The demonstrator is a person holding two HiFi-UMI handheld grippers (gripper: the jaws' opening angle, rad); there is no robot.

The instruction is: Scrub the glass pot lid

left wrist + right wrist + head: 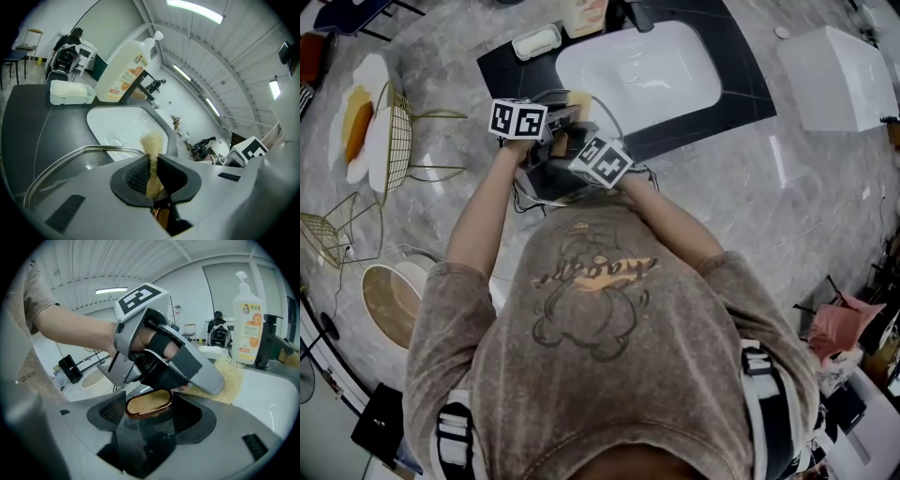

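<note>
A dark, matte tabletop (28, 131) carries a white rectangular plastic soap dish (71, 92) with rounded corners at its far left. The left hand-held gripper (152, 161), a smooth grey plastic shell with black ribbed pads, is clamped shut on a scrub pad (151, 140). The pad is a flat piece of coarse, straw-coloured fibre, pinched edge-on so that a frayed tuft sticks out past the jaw tips.

Just beside it is the glass pot lid (79, 166), a clear round pane ringed by a thin polished steel rim. It is held up off the tabletop at the near edge, in front of the basin. Whether the scrub pad presses on the glass cannot be told.

On the lid sits a knob (149, 404), an oval with a grainy tan, wood-like face and a shiny copper-coloured band around it. The right hand-held gripper (149, 409) is closed on this knob. Its jaws stand wide, and the oval spans the gap from one ribbed pad to the other.

Further right lies the basin (122, 126), glossy white with softly rounded corners, sunk into the tabletop. At its back stand a pale pump bottle (246, 329) with an orange-printed label and an angular black faucet (269, 341).
</note>
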